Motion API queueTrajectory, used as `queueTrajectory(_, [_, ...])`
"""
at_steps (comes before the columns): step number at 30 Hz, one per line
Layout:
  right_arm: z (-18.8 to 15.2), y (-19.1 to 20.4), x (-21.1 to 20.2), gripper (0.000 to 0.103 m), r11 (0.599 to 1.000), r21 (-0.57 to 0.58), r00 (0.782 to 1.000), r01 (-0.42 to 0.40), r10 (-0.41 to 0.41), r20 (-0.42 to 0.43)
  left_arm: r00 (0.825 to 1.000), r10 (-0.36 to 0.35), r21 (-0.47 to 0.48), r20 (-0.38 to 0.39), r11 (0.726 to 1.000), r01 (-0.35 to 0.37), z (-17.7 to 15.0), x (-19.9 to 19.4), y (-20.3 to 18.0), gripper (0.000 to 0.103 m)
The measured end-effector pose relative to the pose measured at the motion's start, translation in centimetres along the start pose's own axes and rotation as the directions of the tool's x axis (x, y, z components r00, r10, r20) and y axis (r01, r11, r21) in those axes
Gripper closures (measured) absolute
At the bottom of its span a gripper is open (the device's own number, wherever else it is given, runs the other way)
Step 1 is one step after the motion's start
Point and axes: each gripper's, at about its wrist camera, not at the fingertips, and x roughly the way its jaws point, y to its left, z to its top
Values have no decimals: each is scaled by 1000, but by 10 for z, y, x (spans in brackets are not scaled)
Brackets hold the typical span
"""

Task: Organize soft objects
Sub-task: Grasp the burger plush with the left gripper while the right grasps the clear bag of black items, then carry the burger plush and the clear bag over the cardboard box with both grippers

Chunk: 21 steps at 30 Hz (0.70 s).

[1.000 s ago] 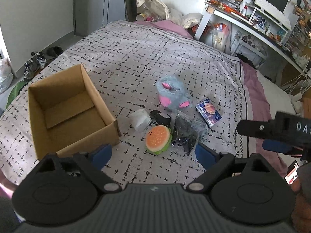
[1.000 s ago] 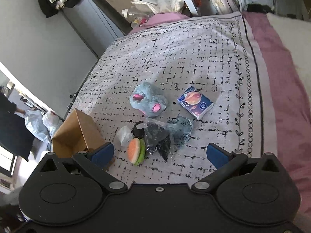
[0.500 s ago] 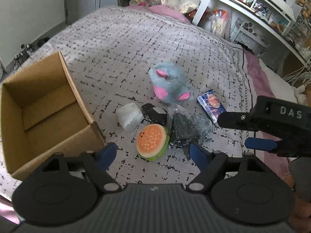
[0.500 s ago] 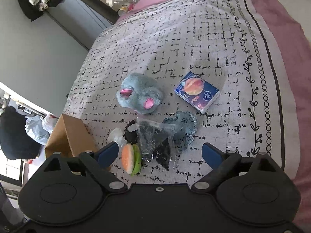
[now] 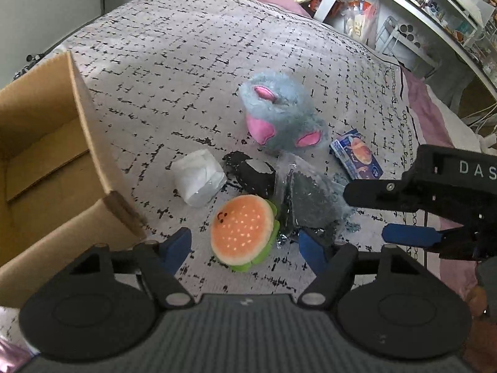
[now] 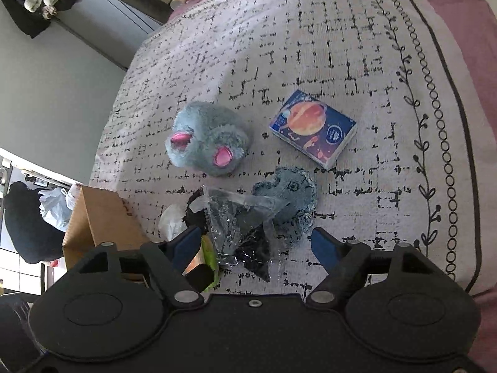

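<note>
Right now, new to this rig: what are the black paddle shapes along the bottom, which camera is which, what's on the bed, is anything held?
No robot arm here: a person holds a two-finger gripper in each hand, with a fisheye camera on each looking along its blue-tipped fingers. The black shapes are the gripper bodies.

The left wrist view shows the left gripper, with the right one entering from its right edge. The right wrist view shows the right gripper.

On the black-and-white patterned bedspread lie an orange-and-green plush burger, a fluffy grey plush with pink ears, a white wrapped bundle, a crinkled clear plastic bag with dark contents, a blue knitted item and a small blue tissue pack printed with a planet. An open brown cardboard box stands at the left.

Nothing is held. Both sets of jaws have just been closing, but the pads press on nothing yet.
</note>
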Motion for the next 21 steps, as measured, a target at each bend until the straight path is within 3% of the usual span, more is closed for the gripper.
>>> queueTrajectory(9, [4,1,20,29,1000,18,999,14,-14,-35,1000,-19,-26,-18,999,19,6,25,7,30])
queueTrajectory(11, [5,3,25,34,1000,15,999,21,-20,-42,998,-51,-50,-32,998,49,6,29,10,51])
queueTrajectory(16, [6,5,36,44,999,19,997,32,-30,-68,996,-81,-56,-30,995,79,7,30,9,60])
queueTrajectory(21, [4,3,39,69,999,36,998,14,-11,-66,996,-86,-78,-28,993,83,6,25,10,64])
